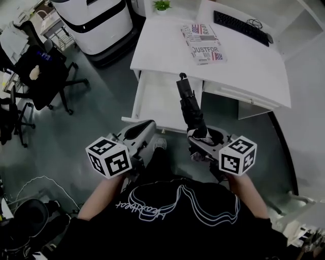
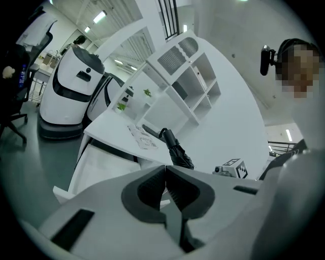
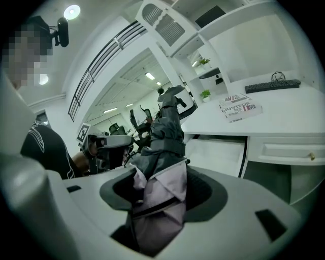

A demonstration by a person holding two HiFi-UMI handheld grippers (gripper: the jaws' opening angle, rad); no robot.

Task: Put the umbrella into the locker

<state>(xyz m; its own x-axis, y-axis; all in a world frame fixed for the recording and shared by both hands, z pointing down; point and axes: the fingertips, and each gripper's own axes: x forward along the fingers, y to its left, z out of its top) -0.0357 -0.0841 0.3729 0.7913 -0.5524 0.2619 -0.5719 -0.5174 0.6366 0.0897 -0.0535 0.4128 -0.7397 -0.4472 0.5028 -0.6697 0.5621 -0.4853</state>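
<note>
A folded black umbrella (image 1: 190, 105) with a grey and lilac lining (image 3: 165, 200) stands up from my right gripper (image 1: 201, 137), which is shut on its lower end. Its handle (image 1: 182, 77) points toward the white desk. The jaws clamp the fabric in the right gripper view (image 3: 160, 189). Below the desktop a white drawer (image 1: 157, 104) is pulled out, just beyond the umbrella. My left gripper (image 1: 138, 129) hovers to the left of the umbrella, shut with nothing between its pads (image 2: 165, 179). From the left gripper view the umbrella (image 2: 177, 152) rises right of the drawer (image 2: 99, 167).
The white desk (image 1: 254, 61) carries a magazine (image 1: 203, 43), a black keyboard (image 1: 241, 26) and a small plant (image 1: 161, 5). A large white machine (image 1: 99, 23) stands at the back left. Black office chairs (image 1: 43, 73) are at the left, cables (image 1: 35, 185) on the floor.
</note>
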